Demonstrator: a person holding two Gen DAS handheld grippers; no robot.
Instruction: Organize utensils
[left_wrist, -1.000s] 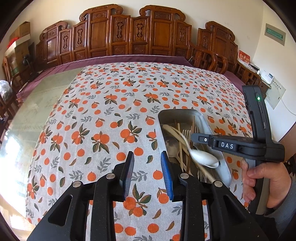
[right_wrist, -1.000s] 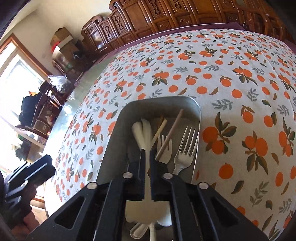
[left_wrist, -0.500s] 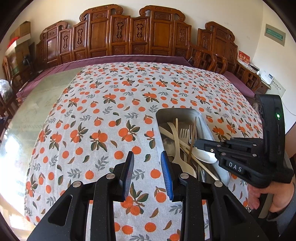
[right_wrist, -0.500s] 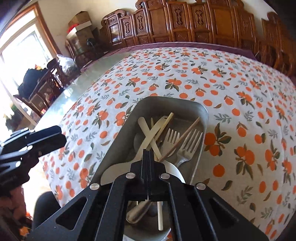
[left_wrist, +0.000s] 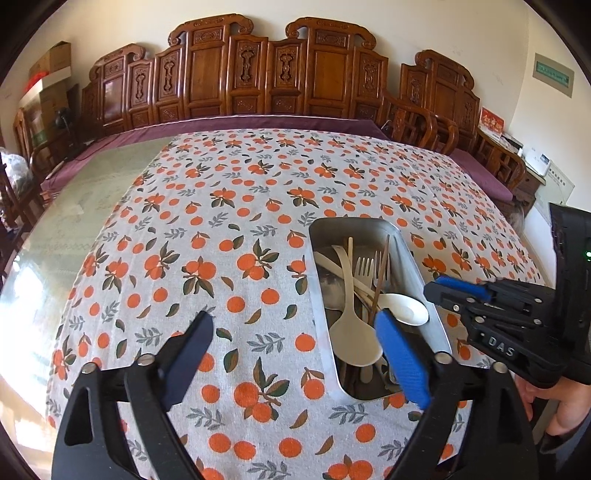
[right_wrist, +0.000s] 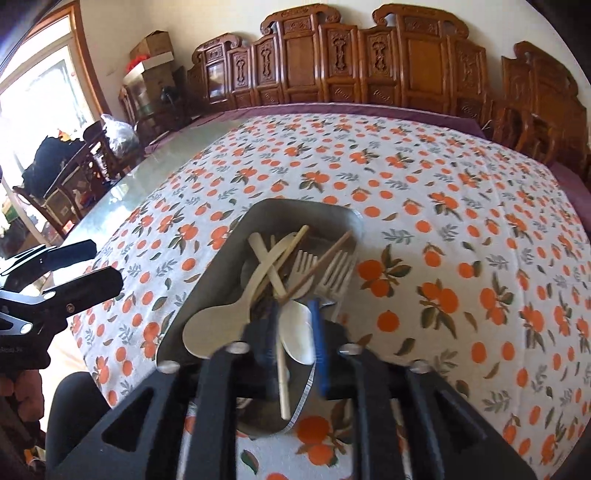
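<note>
Both grippers have just been opening: left gripper (left_wrist: 291, 345) gapes empty over the tablecloth (left_wrist: 229, 206); right gripper (right_wrist: 293, 325), released, hovers above spoons in the metal tray (right_wrist: 210, 280)

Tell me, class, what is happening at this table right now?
A person holds a two-finger tool in each hand over a metal tray of forks, spoons and chopsticks on an orange-print tablecloth. The right tool, above the tray, has just been opening; a white spoon lies loose between its fingers. The left tool has just opened wide and grips nothing.
</note>
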